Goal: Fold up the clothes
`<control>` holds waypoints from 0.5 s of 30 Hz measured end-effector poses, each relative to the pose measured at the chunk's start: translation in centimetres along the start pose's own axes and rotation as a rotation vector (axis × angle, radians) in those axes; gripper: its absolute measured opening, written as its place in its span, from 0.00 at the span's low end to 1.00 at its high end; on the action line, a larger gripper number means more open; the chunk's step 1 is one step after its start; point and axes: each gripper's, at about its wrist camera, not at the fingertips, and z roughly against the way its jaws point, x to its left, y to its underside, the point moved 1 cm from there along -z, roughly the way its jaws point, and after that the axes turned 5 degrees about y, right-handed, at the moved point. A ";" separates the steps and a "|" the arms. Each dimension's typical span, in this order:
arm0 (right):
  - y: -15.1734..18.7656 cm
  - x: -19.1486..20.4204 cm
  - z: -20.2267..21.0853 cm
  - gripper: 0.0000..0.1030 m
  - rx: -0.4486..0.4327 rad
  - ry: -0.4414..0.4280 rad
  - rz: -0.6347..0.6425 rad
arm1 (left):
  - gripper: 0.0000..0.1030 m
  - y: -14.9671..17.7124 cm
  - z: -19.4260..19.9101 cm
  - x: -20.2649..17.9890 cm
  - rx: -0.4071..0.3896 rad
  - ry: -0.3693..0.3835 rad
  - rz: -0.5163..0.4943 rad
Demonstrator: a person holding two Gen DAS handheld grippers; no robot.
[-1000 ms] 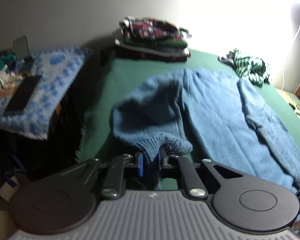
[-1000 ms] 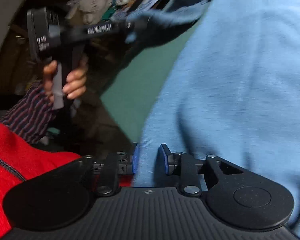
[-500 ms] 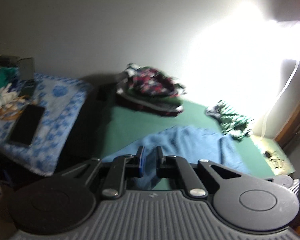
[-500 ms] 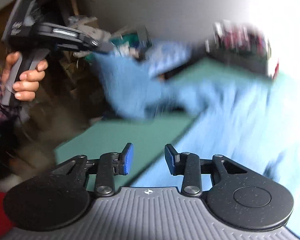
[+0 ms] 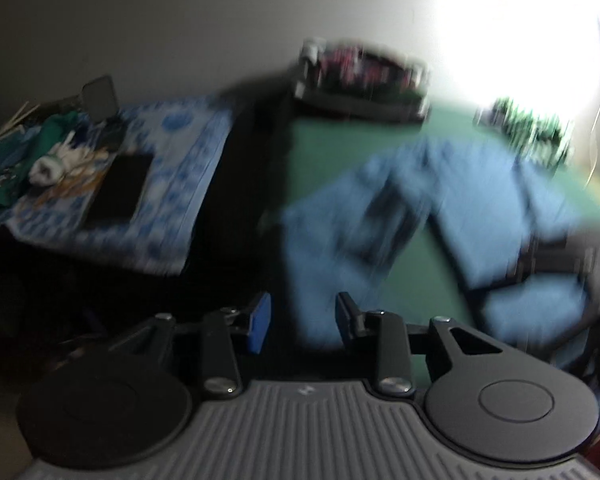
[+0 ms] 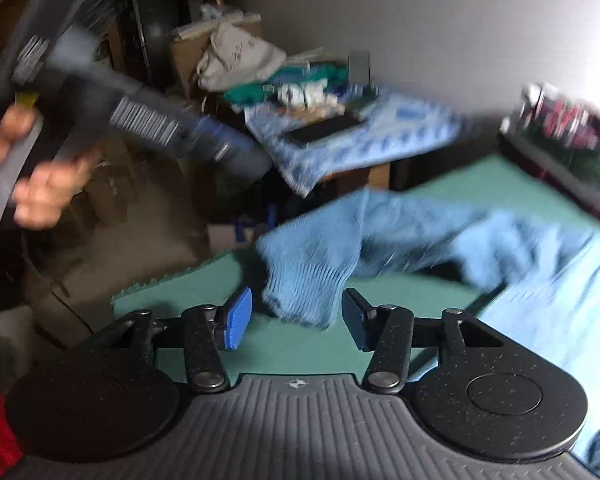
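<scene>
A blue knit sweater (image 5: 380,220) lies spread and blurred on the green table (image 5: 328,148). My left gripper (image 5: 302,320) is open above the table's near left part, with nothing gripped; one sleeve lies just beyond its fingertips. In the right wrist view the sweater's ribbed sleeve cuff (image 6: 308,280) rests on the green table (image 6: 204,280), reaching down between the fingertips of my right gripper (image 6: 296,320), which is open. A hand (image 6: 48,184) holds the left gripper (image 6: 148,124) up at the left, apart from the sweater.
A stack of folded clothes (image 5: 360,76) sits at the table's far edge, and a green striped garment (image 5: 528,128) lies at far right. A side table with a blue patterned cloth (image 5: 168,184) and a black phone (image 5: 120,192) stands left. A bright lamp glares at top right.
My left gripper was shut on the sleeve cuff and is now open; the sleeve has dropped onto the table. My right gripper let go of the sweater's body and has opened wider.
</scene>
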 end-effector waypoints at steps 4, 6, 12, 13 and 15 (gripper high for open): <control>-0.4 -1.6 -3.0 0.48 0.068 0.004 -0.197 | 0.57 3.0 -1.3 -1.6 0.047 -0.066 -0.081; -0.2 -2.1 -4.4 0.42 0.091 0.008 -0.247 | 0.60 3.6 -1.5 -2.4 0.036 -0.090 -0.116; 0.0 -1.9 -5.9 0.06 0.108 -0.002 -0.257 | 0.55 4.1 -3.4 -3.9 -0.020 -0.108 -0.172; -0.1 -1.9 -5.7 0.06 0.105 0.000 -0.259 | 0.56 4.1 -3.9 -4.1 -0.018 -0.116 -0.182; -0.5 -2.3 -4.9 0.05 0.078 -0.004 -0.273 | 0.60 3.7 -4.6 -4.4 -0.030 -0.123 -0.203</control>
